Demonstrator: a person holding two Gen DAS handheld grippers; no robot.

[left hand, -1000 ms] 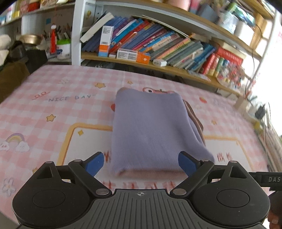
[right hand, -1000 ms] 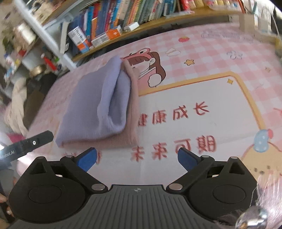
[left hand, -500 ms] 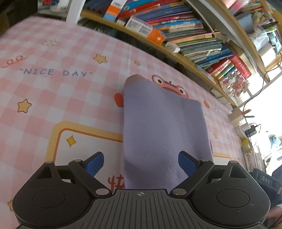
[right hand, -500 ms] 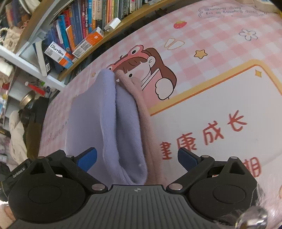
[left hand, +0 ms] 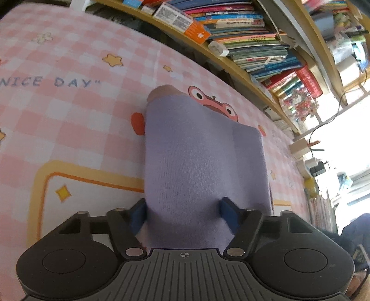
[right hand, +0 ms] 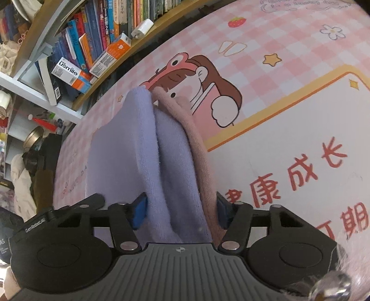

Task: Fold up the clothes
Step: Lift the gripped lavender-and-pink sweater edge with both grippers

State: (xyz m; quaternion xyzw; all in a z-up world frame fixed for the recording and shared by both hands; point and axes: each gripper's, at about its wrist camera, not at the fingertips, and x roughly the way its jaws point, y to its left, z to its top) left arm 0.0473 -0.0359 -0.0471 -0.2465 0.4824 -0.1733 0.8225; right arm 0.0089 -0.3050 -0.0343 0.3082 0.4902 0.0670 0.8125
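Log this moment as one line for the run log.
left tongs: shut on folded garment | right tongs: shut on folded garment, near edge | garment on pink checked mat

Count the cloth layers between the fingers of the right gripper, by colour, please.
Lavender layers: 2
Pink layers: 1
Total: 3, all squeezed in the right gripper.

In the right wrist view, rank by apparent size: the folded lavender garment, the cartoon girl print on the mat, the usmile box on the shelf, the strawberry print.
Largest to smallest as they look:
1. folded lavender garment, though it is nearest the camera, which enlarges it
2. cartoon girl print
3. usmile box
4. strawberry print
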